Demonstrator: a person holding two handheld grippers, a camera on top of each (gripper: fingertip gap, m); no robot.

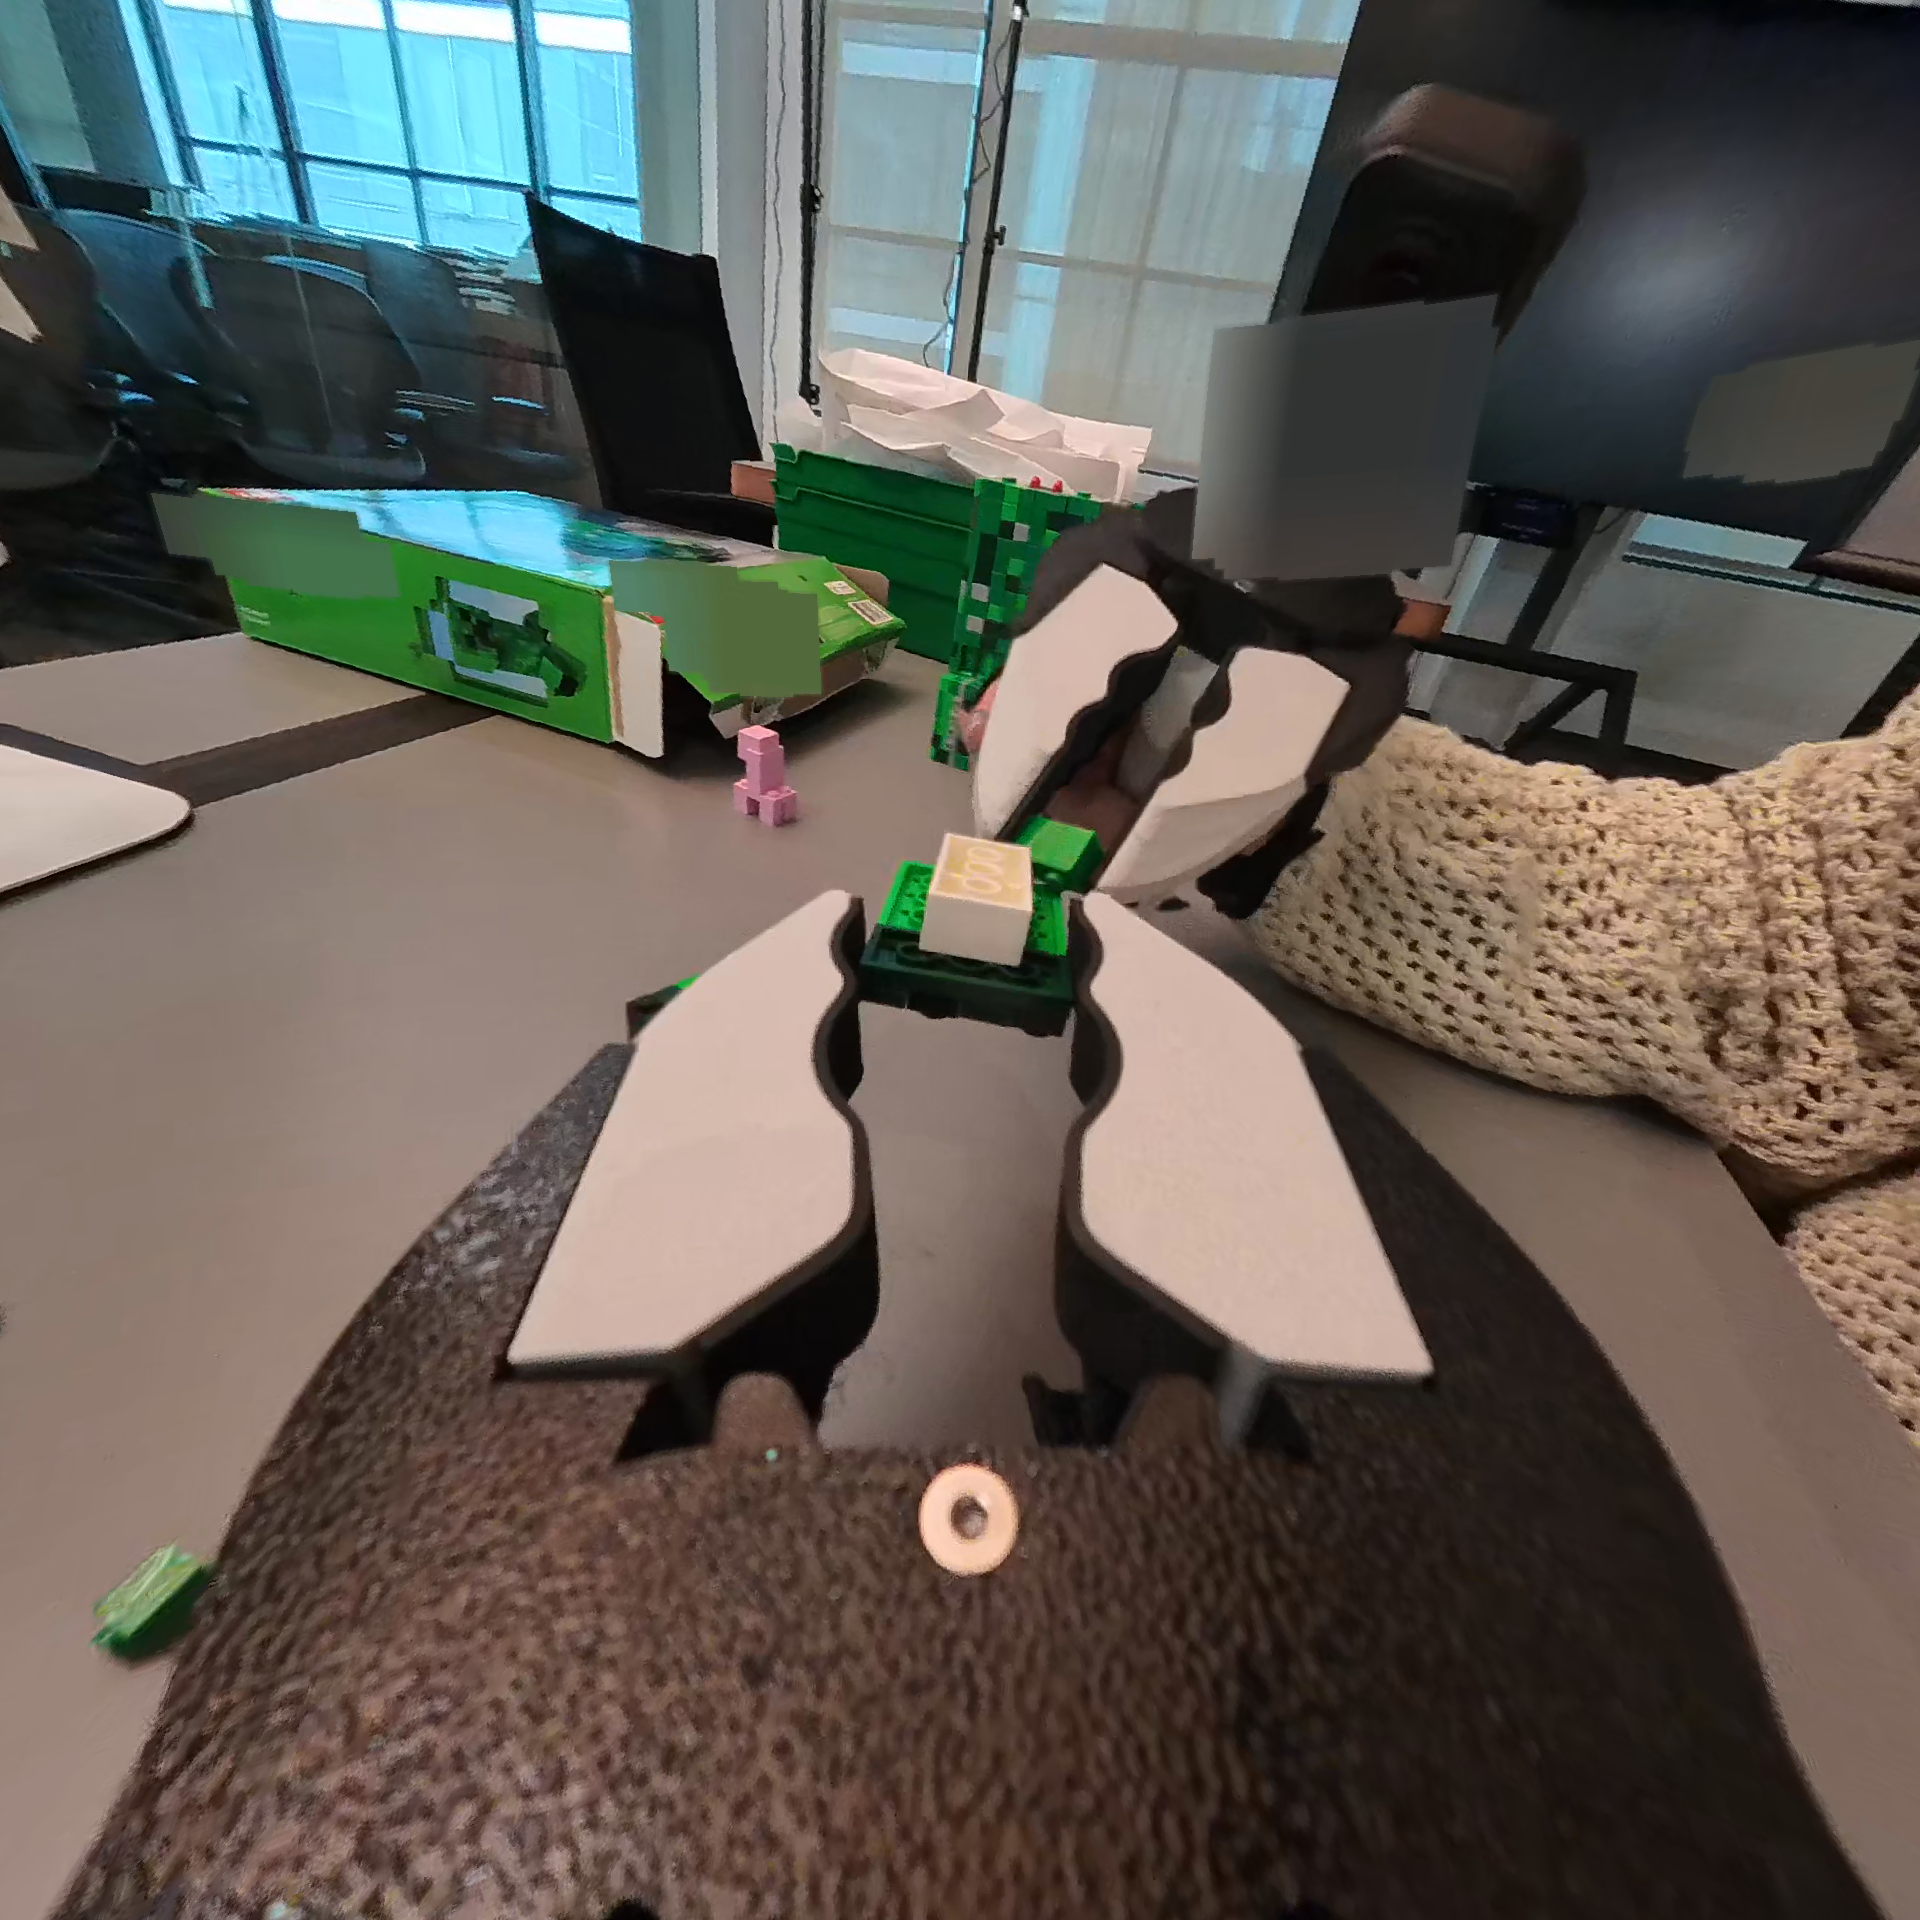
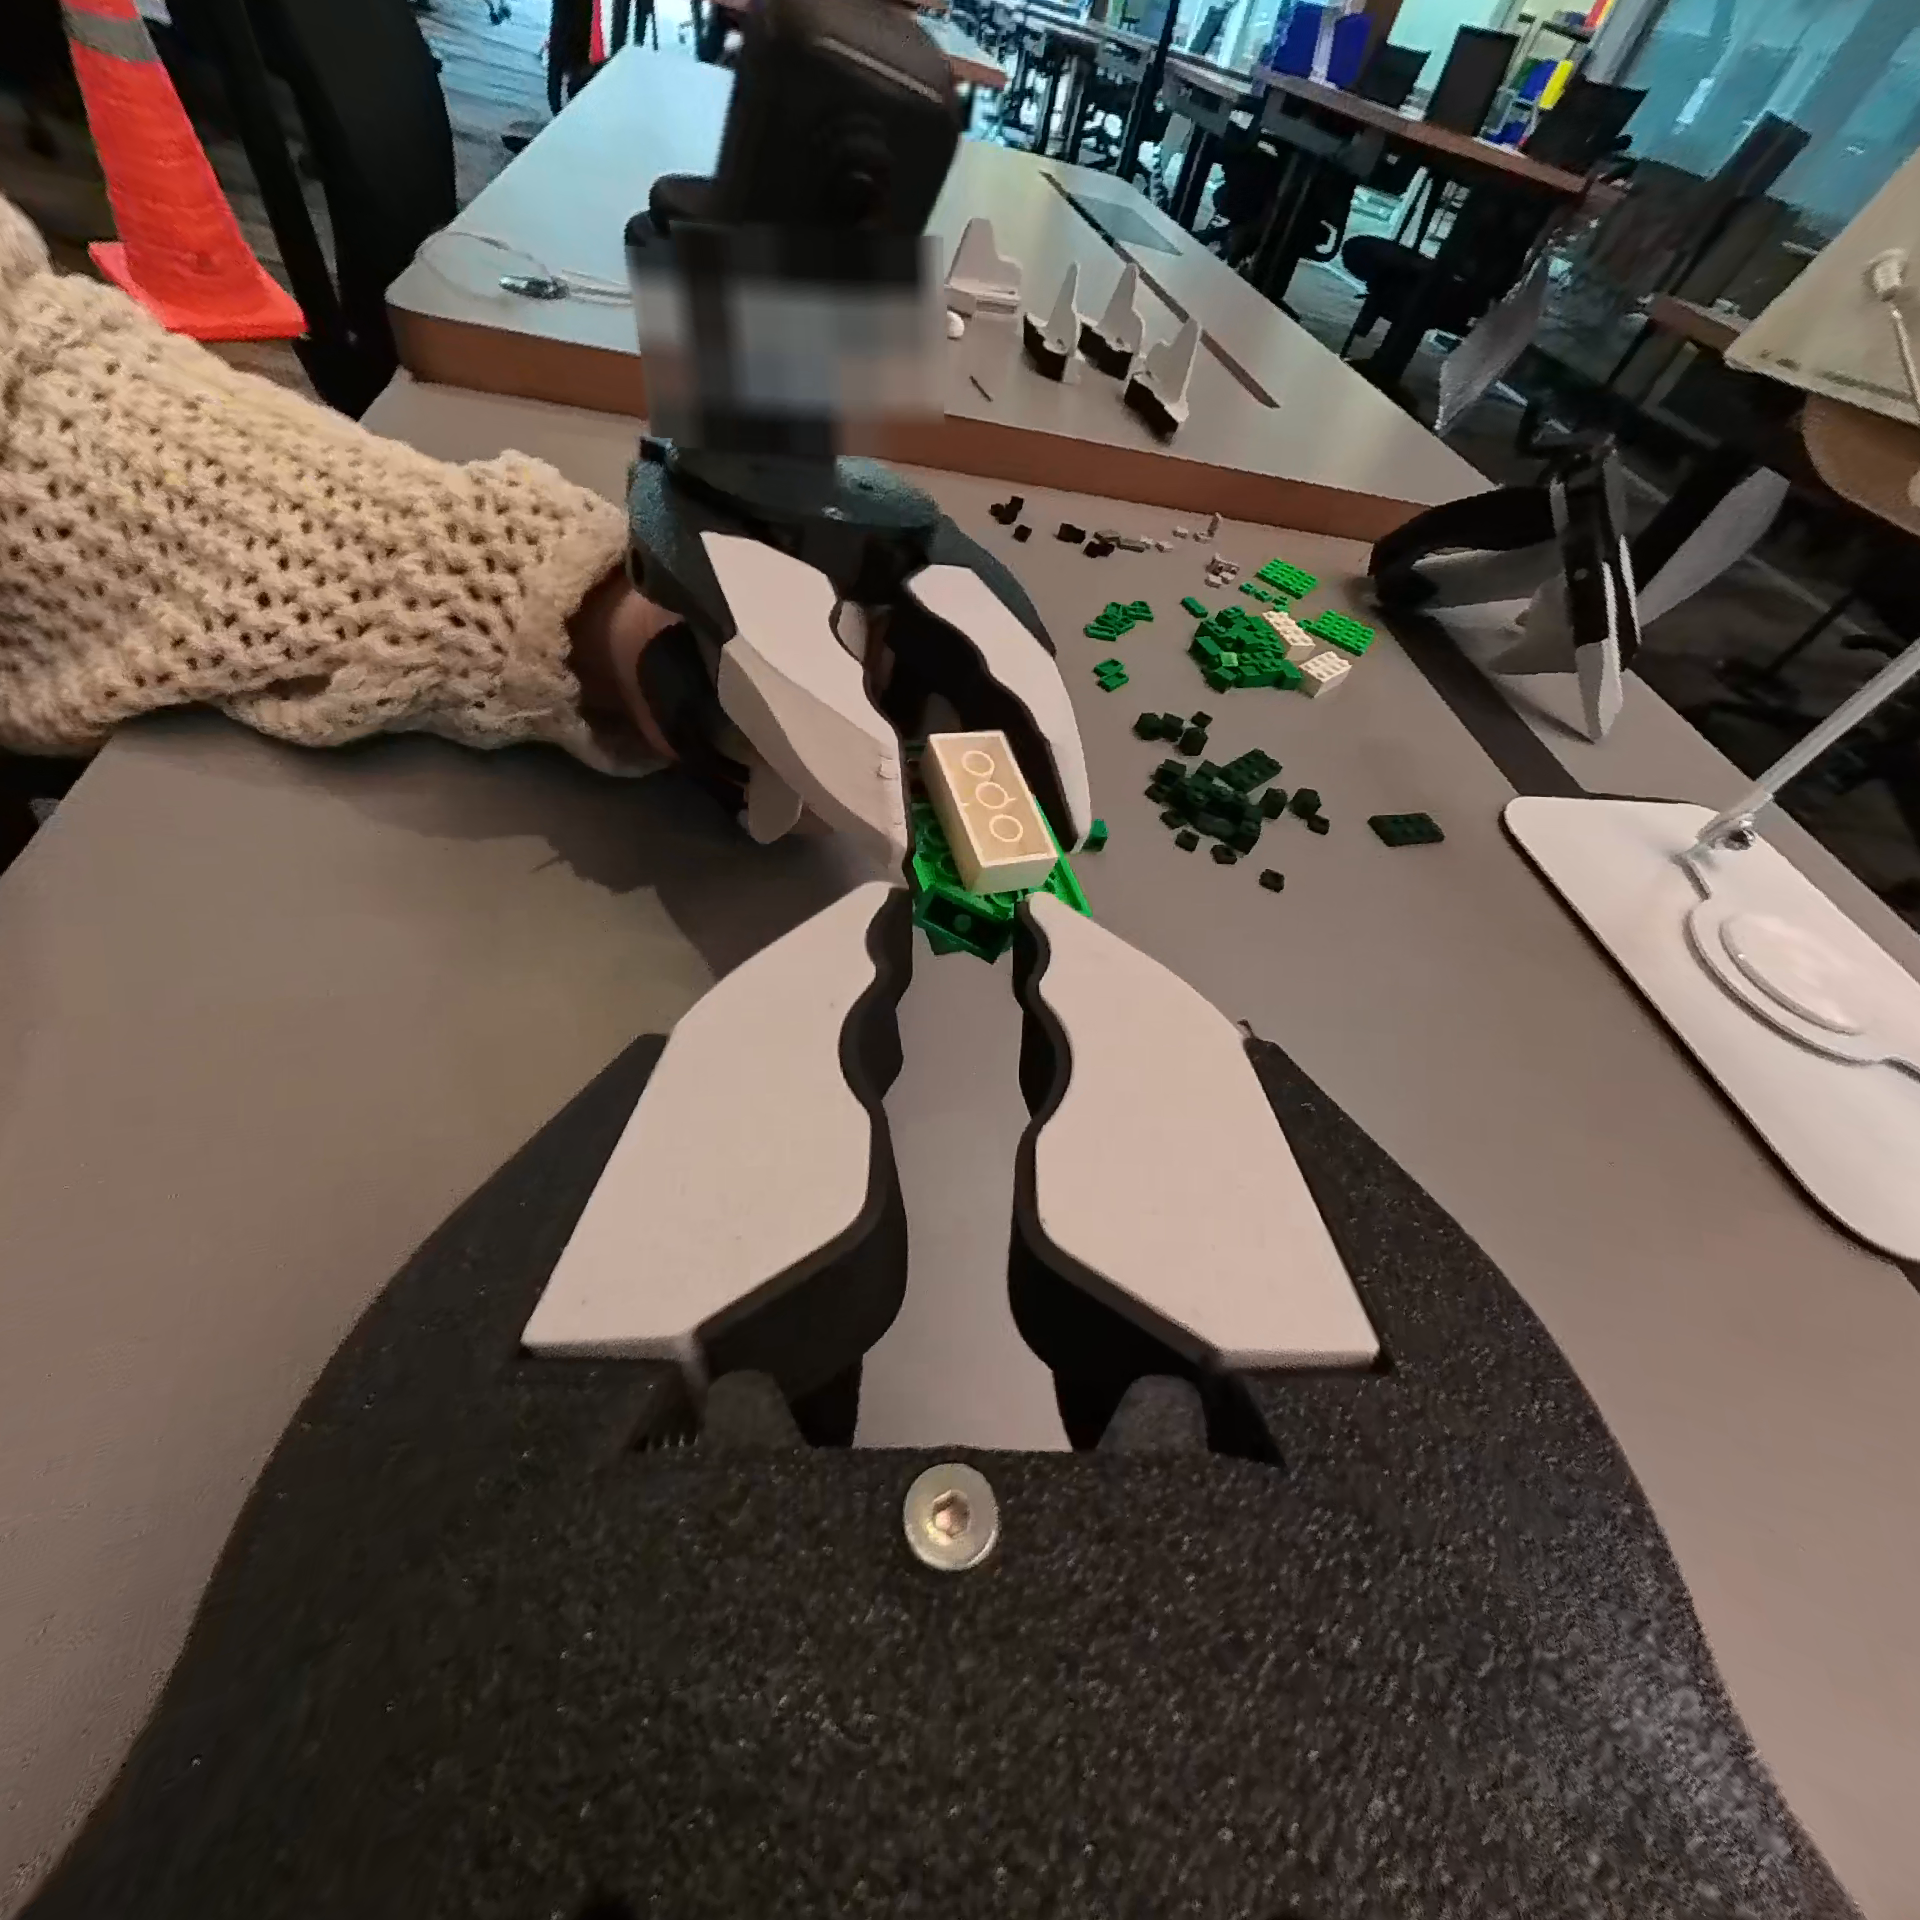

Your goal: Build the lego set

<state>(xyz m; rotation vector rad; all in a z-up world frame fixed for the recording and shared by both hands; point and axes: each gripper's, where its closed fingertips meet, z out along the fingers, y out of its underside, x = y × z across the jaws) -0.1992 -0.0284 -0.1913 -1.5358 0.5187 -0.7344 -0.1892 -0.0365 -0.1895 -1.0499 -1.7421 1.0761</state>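
In the left wrist view, the left gripper [image 1: 971,940] has its jaws clamped on the sides of a small green assembly [image 1: 961,961] that sits low over the grey bench [image 1: 416,935]. A white brick [image 1: 980,906] rides on top of the assembly, its long axis running away from the camera and tilted slightly right. Just beyond the assembly the right gripper [image 1: 1060,847] comes in from the far side, its jaws closed on the assembly's far green end, though the contact itself is partly hidden. A knitted cream sleeve [image 1: 1558,935] lies right of the assembly. Only this view shows what stands behind the assembly: a small pink figure [image 1: 764,779] to the left, an opened green box [image 1: 540,613] farther left, a tall green pixel-patterned model [image 1: 1003,603] and a green crate [image 1: 883,540] holding crumpled white paper. A loose green piece [image 1: 151,1600] lies near the camera, well left of the assembly.

In the right wrist view, the right gripper [image 2: 971,920] pinches the near edge of the green assembly [image 2: 961,914]. The white brick [image 2: 992,810] points away and leftward, studs up. The left gripper [image 2: 987,821] faces in from beyond, crowding the brick on both sides. Only here do loose pieces show: bright green ones with white bricks [image 2: 1262,649] and dark green ones [image 2: 1221,795], both right of the assembly. A white stand base [image 2: 1766,987] lies farther right.
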